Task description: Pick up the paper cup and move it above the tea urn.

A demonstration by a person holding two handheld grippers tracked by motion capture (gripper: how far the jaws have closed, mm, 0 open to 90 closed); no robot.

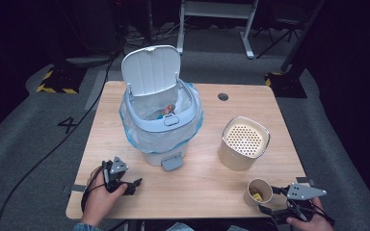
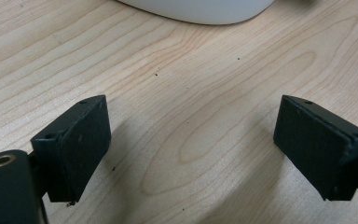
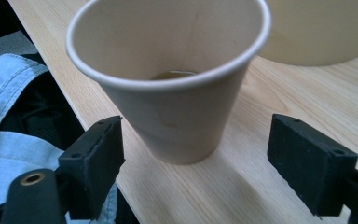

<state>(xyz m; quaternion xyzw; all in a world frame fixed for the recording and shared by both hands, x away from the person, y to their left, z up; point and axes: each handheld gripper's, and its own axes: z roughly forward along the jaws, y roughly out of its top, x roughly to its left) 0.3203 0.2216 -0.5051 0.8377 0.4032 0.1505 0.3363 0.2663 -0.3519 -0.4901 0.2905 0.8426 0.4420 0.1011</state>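
Observation:
A tan paper cup (image 1: 259, 191) stands near the table's front right corner with a small yellow bit (image 1: 257, 196) in its bottom. My right gripper (image 1: 268, 200) lies just right of it, jaws apart. In the right gripper view the cup (image 3: 177, 102) stands upright just ahead of the open gripper (image 3: 196, 140), and neither pad touches it. My left gripper (image 1: 134, 186) rests at the front left, held in a hand. Its jaws stand wide over bare wood, the left gripper (image 2: 191, 126) holding nothing.
A white pedal bin (image 1: 161, 120) with its lid up and a blue-edged bag stands mid-table; its base (image 2: 200, 9) shows ahead of the left jaws. A beige round container (image 1: 243, 142) with a perforated top sits right of it. Denim cloth (image 3: 9, 140) hangs below the table's front edge.

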